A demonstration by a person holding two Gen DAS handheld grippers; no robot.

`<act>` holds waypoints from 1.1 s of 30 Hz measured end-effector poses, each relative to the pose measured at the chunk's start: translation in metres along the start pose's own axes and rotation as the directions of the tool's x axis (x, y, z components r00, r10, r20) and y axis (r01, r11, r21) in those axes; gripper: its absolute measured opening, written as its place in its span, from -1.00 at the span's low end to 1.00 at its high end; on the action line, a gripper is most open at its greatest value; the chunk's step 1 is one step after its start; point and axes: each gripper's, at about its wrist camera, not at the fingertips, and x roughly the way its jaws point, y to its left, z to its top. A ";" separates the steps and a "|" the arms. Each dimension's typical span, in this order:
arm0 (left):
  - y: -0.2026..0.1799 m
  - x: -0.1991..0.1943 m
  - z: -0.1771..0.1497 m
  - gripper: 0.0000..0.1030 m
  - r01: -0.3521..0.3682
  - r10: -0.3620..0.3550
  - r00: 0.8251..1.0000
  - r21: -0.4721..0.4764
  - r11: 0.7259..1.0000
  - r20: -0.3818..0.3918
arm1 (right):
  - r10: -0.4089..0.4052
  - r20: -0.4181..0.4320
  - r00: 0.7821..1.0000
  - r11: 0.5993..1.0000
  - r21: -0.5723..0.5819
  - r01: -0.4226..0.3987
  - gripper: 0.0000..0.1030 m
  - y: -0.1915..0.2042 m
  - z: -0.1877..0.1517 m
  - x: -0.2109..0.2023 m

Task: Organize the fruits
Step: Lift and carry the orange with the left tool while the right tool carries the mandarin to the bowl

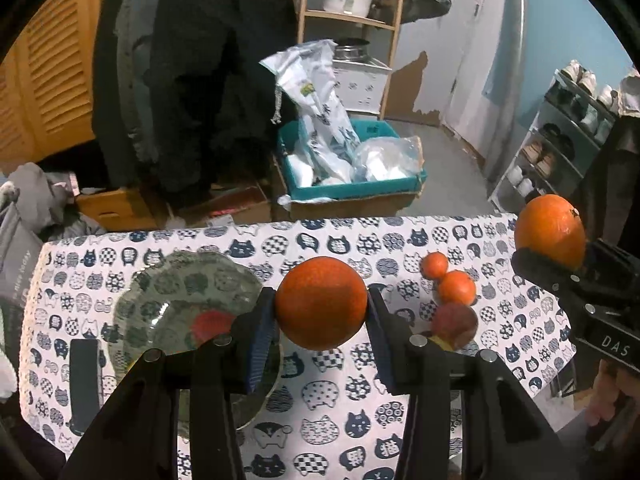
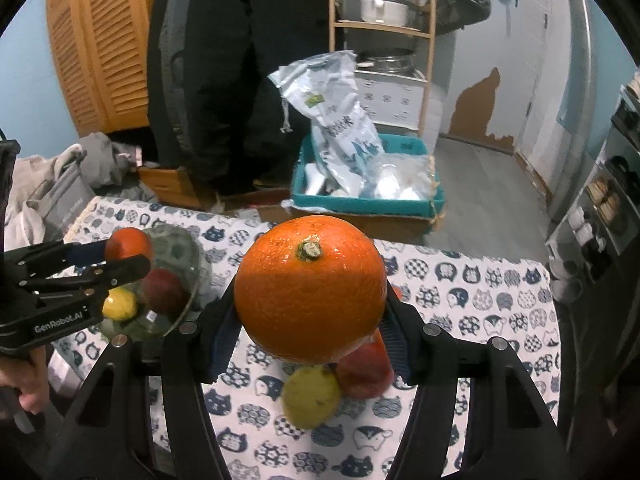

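My left gripper (image 1: 321, 308) is shut on an orange (image 1: 321, 303), held above the cat-print table just right of the glass bowl (image 1: 176, 304). It also shows in the right wrist view (image 2: 120, 258), over the bowl (image 2: 176, 252), which holds a red fruit (image 2: 164, 292) and a lemon (image 2: 119, 304). My right gripper (image 2: 310, 316) is shut on a large orange (image 2: 310, 292), also seen in the left wrist view (image 1: 550, 236), held above the table. On the cloth lie two small oranges (image 1: 456, 286), a red apple (image 1: 456, 322) and a lemon (image 2: 310, 398).
A dark flat object (image 1: 84, 384) lies on the cloth left of the bowl. Behind the table stand a teal bin (image 1: 352, 188) with bags, a wooden shelf (image 1: 348, 16), hanging dark clothes and a shoe rack (image 1: 560, 136) on the right.
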 end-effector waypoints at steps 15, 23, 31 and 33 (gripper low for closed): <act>0.060 -0.015 -0.004 -0.12 -0.077 0.079 0.997 -0.077 0.994 0.024 | 0.073 -0.027 0.997 0.995 -0.072 -0.075 0.22 0.065 0.024 0.028; 0.098 -0.015 -0.011 -0.12 -0.129 0.131 0.991 -0.119 0.984 0.010 | 0.119 -0.056 0.991 0.986 -0.107 -0.124 0.22 0.108 0.035 0.053; 0.142 -0.004 -0.019 -0.12 -0.187 0.183 0.982 -0.178 0.966 -0.034 | 0.165 -0.106 0.981 0.976 -0.125 -0.178 0.22 0.146 0.043 0.091; 0.154 0.001 -0.021 -0.12 -0.199 0.193 0.980 -0.200 0.959 -0.049 | 0.173 -0.121 0.977 0.974 -0.127 -0.188 0.22 0.155 0.045 0.102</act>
